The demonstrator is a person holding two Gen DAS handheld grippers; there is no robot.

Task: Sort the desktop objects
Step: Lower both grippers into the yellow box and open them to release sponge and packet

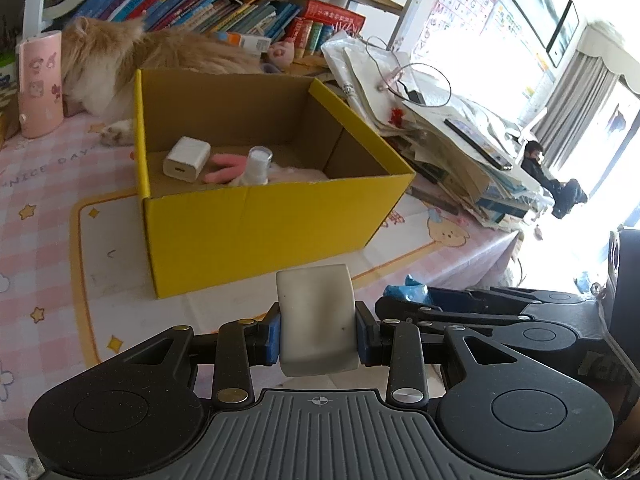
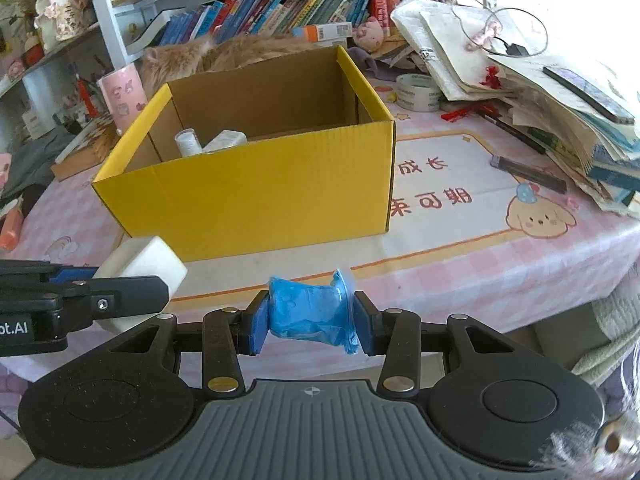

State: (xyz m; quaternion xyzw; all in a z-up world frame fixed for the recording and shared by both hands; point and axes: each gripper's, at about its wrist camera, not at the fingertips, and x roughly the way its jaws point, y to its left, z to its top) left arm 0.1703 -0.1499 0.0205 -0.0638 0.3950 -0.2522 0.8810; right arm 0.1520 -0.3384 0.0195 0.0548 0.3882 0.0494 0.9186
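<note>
A yellow cardboard box (image 1: 256,224) stands open on the pink tablecloth; it also shows in the right wrist view (image 2: 256,200). Inside lie a white charger (image 1: 186,158), a pink toy (image 1: 226,168) and a small clear spray bottle (image 1: 256,166). My left gripper (image 1: 318,330) is shut on a white rounded block (image 1: 316,316), held in front of the box; the block also shows in the right wrist view (image 2: 142,266). My right gripper (image 2: 310,316) is shut on a blue plastic packet (image 2: 310,312), just right of the left gripper.
An orange cat (image 1: 160,52) lies behind the box. A pink cylinder (image 1: 40,84) stands at the back left. A tall pile of papers and books (image 2: 540,92) fills the right side, with a tape roll (image 2: 416,92) and pens (image 2: 528,172) near it.
</note>
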